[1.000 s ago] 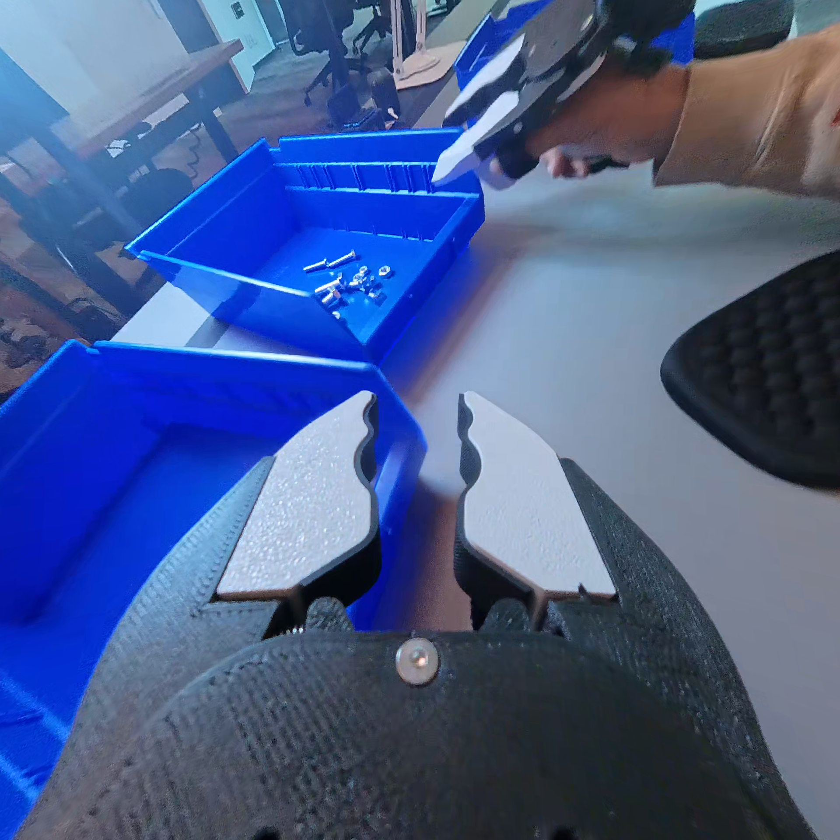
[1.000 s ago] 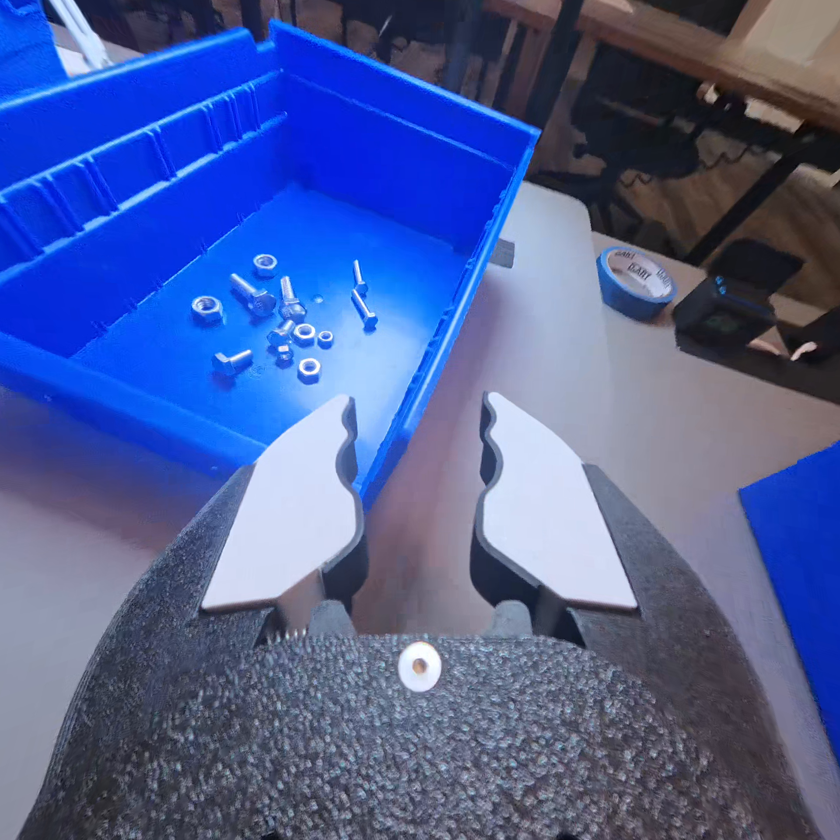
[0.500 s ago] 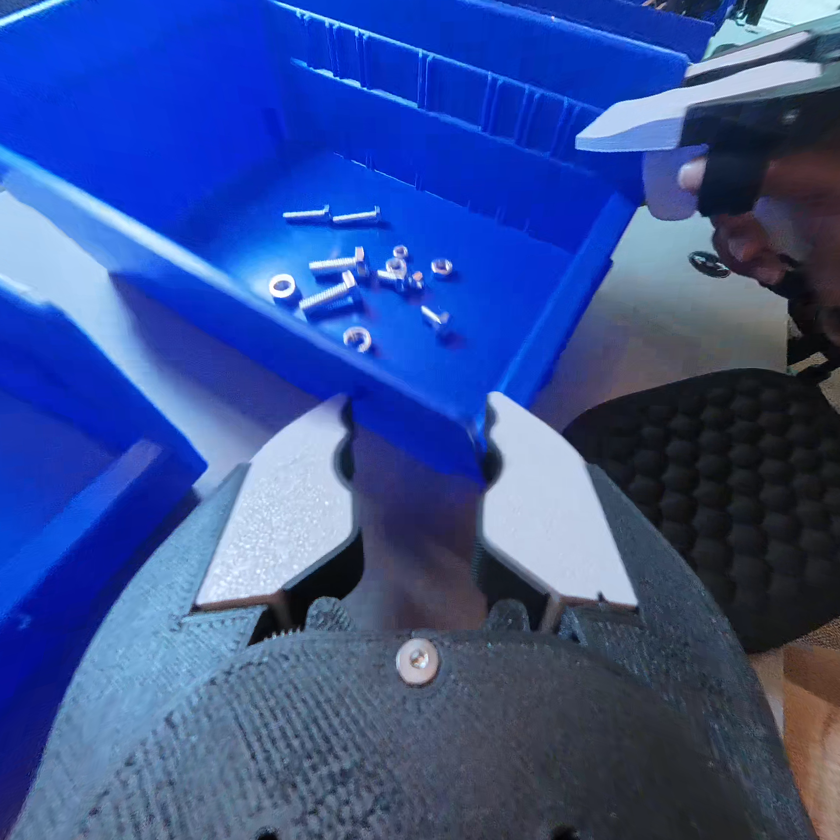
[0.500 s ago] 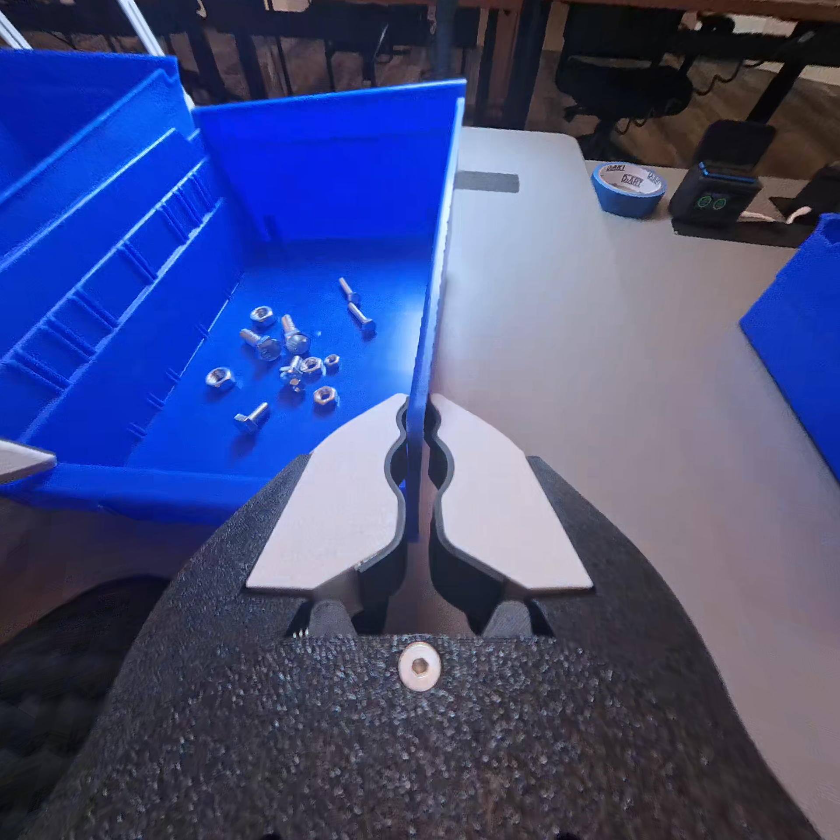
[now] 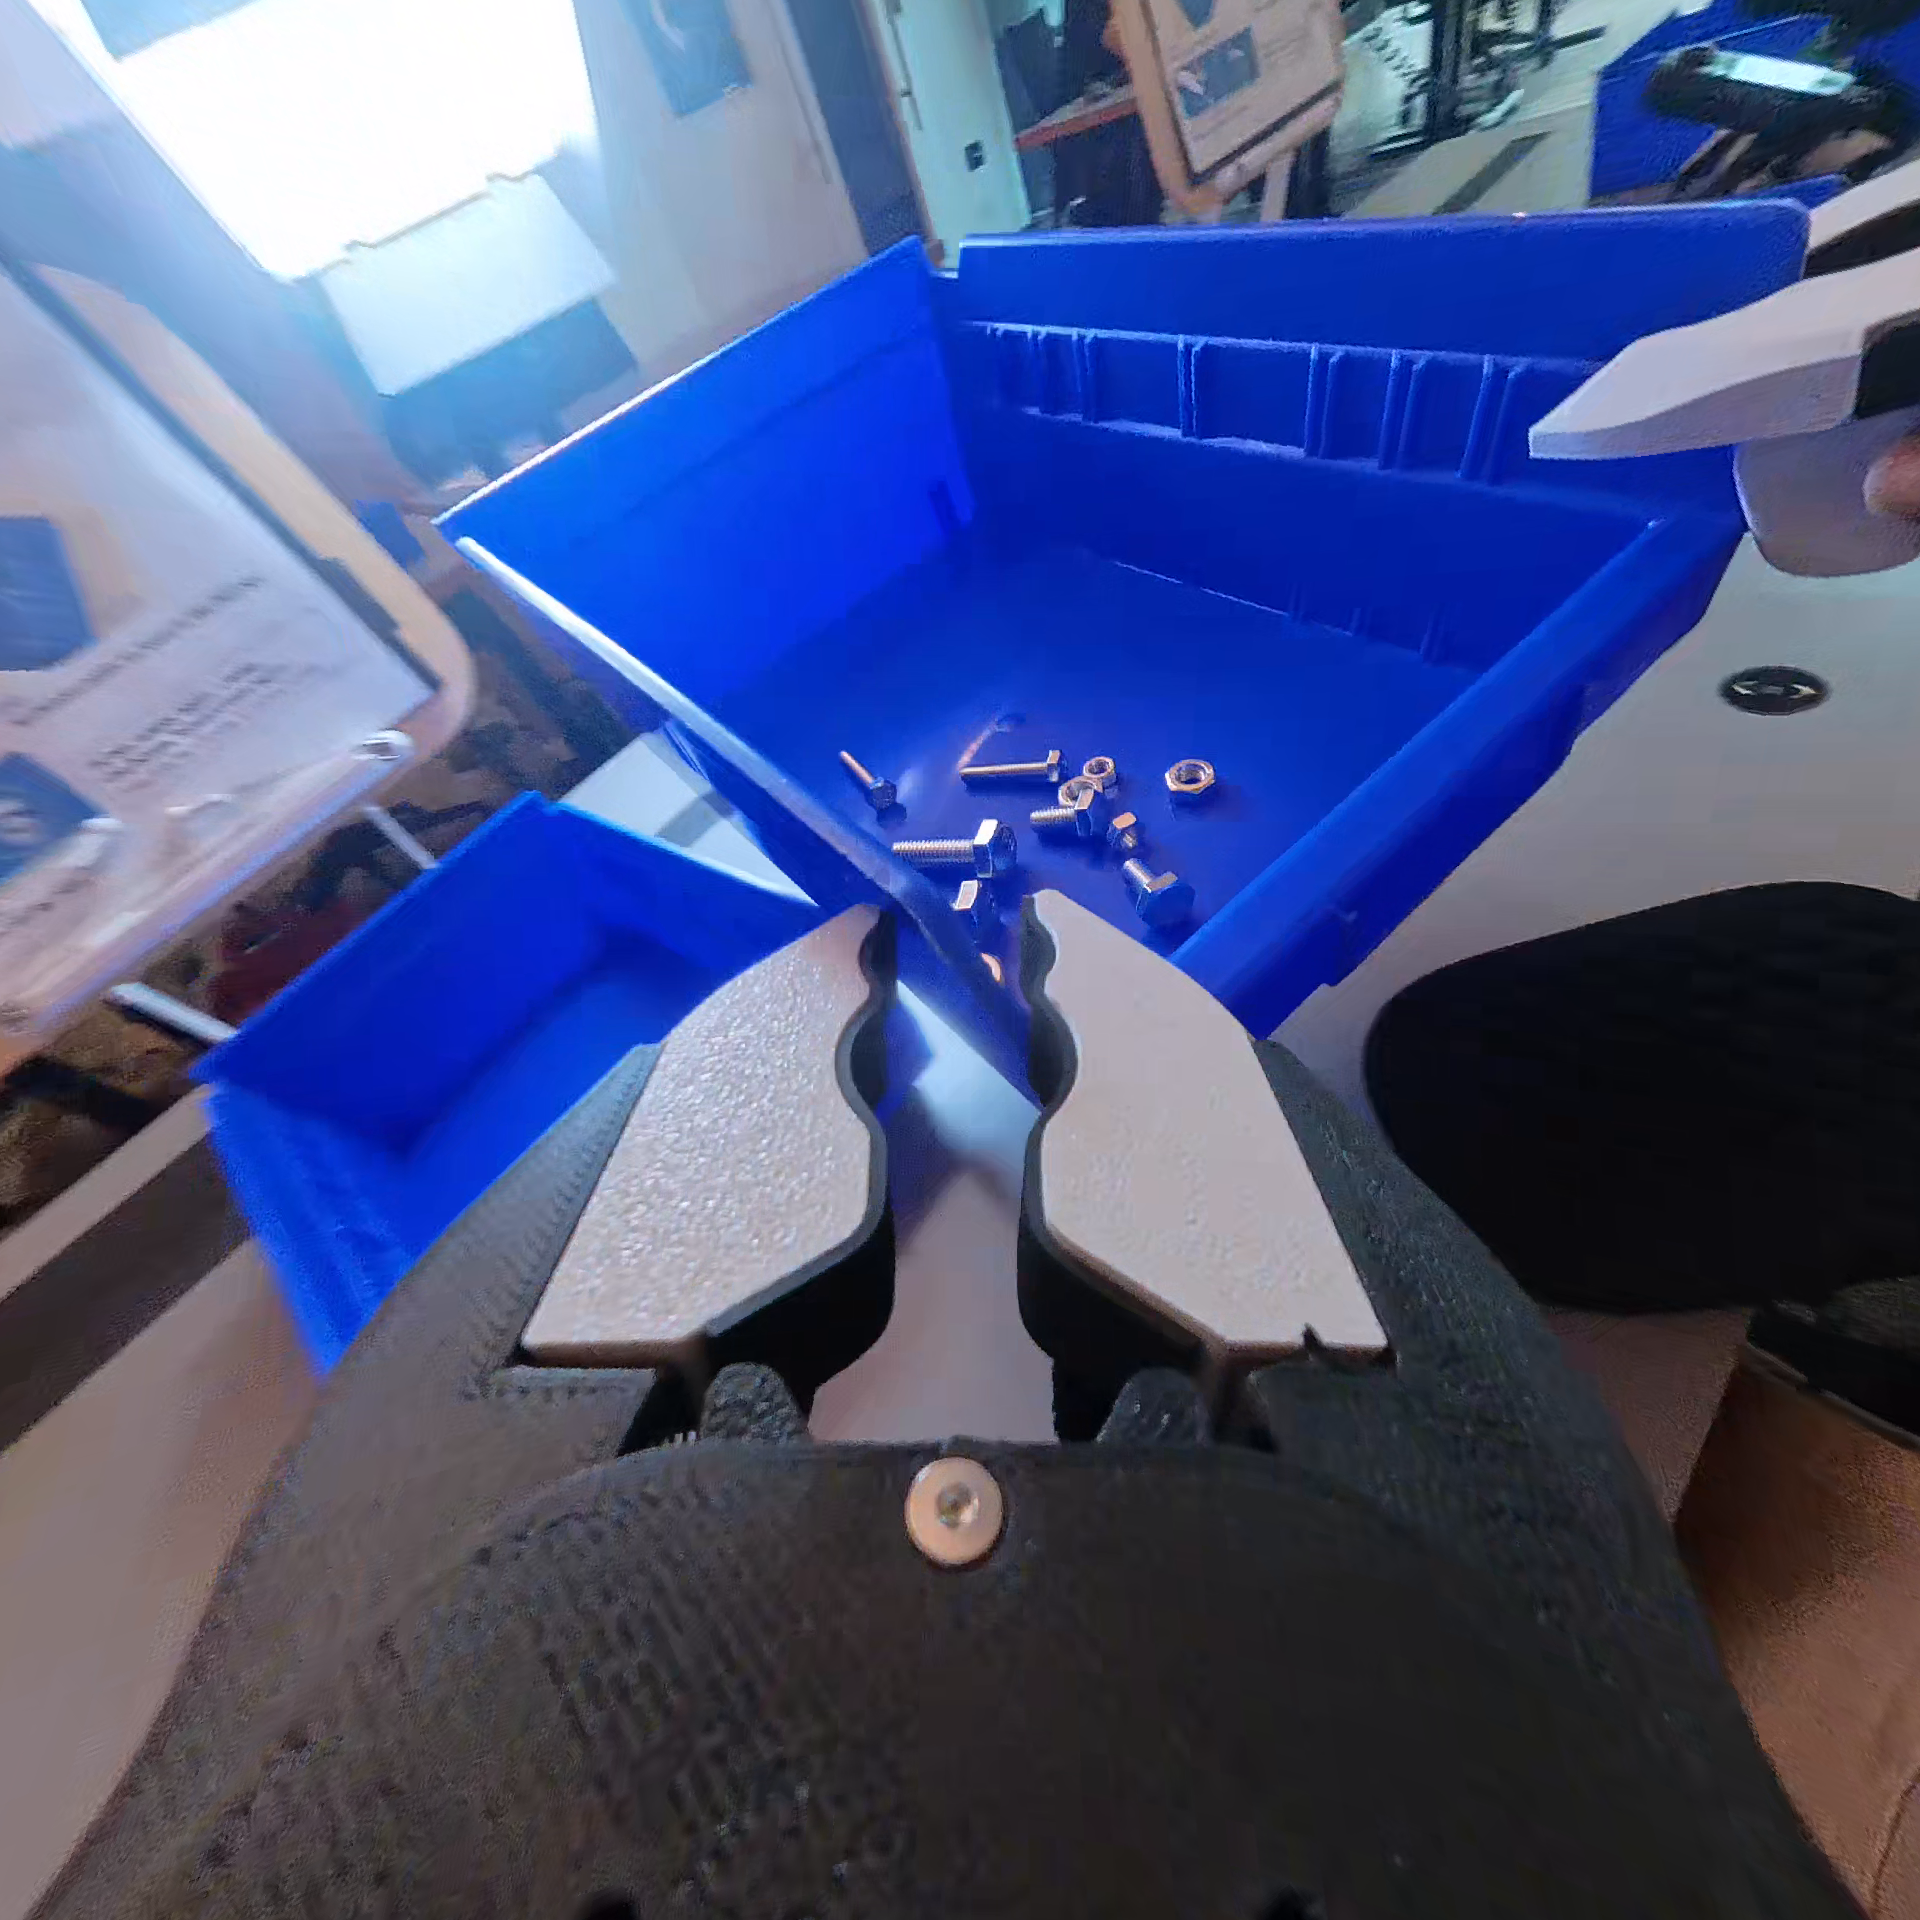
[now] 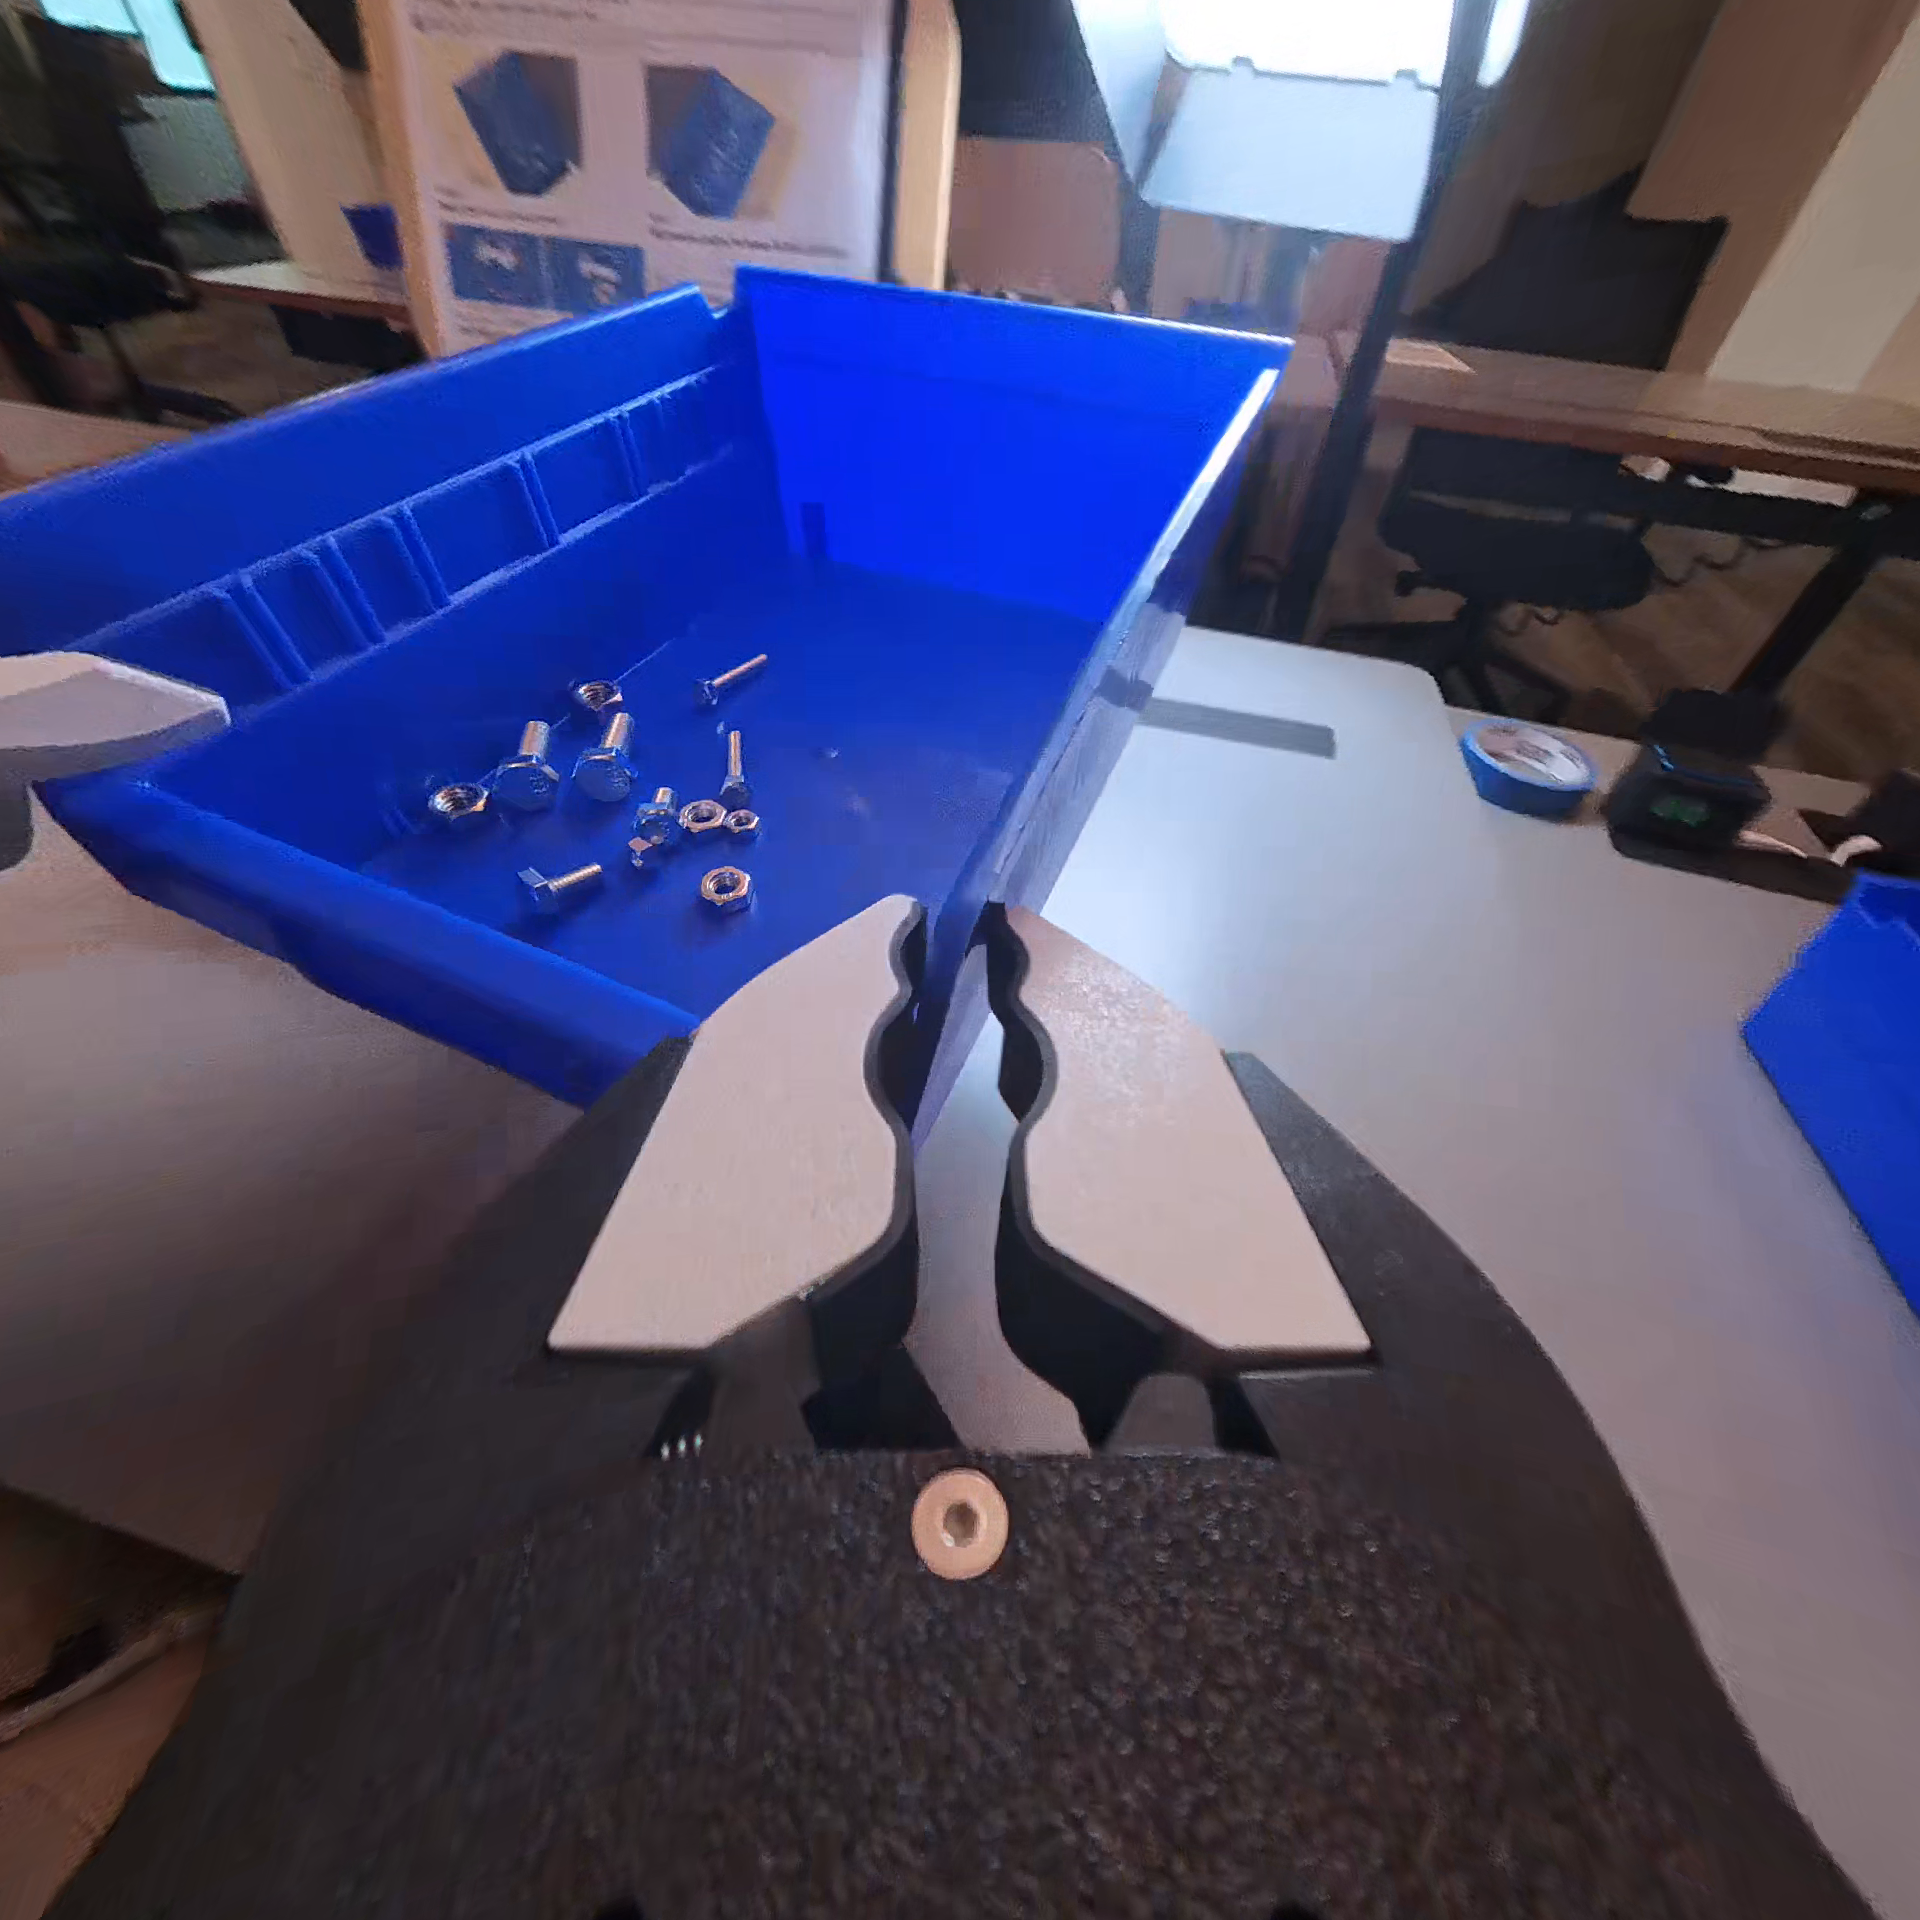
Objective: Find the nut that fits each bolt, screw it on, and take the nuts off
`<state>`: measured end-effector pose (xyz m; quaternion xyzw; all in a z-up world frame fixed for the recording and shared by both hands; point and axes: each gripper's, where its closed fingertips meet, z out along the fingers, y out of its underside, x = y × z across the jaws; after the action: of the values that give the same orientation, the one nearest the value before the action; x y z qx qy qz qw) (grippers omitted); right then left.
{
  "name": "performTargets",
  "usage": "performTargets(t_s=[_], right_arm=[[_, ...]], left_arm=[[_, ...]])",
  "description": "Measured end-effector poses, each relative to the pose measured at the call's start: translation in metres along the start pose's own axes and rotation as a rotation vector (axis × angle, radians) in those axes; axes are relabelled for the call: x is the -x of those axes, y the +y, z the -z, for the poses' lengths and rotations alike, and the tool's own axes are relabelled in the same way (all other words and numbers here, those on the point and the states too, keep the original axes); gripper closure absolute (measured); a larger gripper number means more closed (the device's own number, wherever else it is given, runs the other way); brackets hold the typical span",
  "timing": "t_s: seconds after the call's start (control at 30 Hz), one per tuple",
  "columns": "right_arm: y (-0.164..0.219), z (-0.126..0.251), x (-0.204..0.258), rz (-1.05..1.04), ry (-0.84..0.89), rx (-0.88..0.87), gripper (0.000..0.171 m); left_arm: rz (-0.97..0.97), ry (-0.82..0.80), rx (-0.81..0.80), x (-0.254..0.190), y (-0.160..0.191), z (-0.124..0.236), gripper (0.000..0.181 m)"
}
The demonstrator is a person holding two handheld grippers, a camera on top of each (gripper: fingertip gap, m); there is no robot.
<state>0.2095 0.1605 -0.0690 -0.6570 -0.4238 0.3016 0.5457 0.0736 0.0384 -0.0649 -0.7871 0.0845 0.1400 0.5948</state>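
Two hand-held grippers grip one large blue bin, one at each near corner. In the left wrist view, the left hand-held gripper has its fingers narrowed onto the bin's thin side wall, which runs between the tips. Loose bolts and nuts lie scattered on the bin floor just beyond the tips. A smaller blue bin sits to the left on the counter, and a black mesh pad lies to the right.

In the right wrist view, the right hand-held gripper is pinched close onto the bin's opposite wall. The bolts and nuts rest inside, left of its fingers. Farther right on the counter lie a roll of blue tape and a small black device.
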Motion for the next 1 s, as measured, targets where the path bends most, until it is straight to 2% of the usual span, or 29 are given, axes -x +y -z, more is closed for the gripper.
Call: performTargets(t_s=[0.1, 0.23, 0.4, 0.57, 0.7, 0.8, 0.93, 1.0], right_arm=[[-0.031, -0.018, 0.047, 0.016, -0.124, -0.063, 0.159], [-0.054, -0.054, 0.125, 0.056, -0.307, -0.095, 0.159], [-0.052, -0.1, 0.232, 0.084, -0.534, -0.068, 0.158], [-0.024, -0.129, 0.323, 0.139, -0.688, -0.016, 0.159], [0.021, -0.159, 0.375, 0.157, -0.758, 0.087, 0.159], [0.041, -0.18, 0.395, 0.161, -0.771, 0.109, 0.16], [0.038, -0.206, 0.411, 0.137, -0.771, 0.115, 0.159], [0.028, -0.218, 0.414, 0.142, -0.769, 0.099, 0.146]], left_arm=[[-0.003, -0.121, -0.013, 0.045, -0.009, 0.045, 0.16], [0.034, -0.309, -0.008, 0.103, 0.006, 0.11, 0.162], [0.119, -0.529, 0.061, 0.156, 0.06, 0.185, 0.165], [0.205, -0.657, 0.13, 0.176, 0.138, 0.242, 0.165], [0.284, -0.685, 0.229, 0.185, 0.206, 0.258, 0.165], [0.332, -0.692, 0.265, 0.188, 0.243, 0.259, 0.164], [0.388, -0.746, 0.238, 0.206, 0.258, 0.258, 0.163], [0.469, -0.74, 0.23, 0.219, 0.264, 0.254, 0.157]])
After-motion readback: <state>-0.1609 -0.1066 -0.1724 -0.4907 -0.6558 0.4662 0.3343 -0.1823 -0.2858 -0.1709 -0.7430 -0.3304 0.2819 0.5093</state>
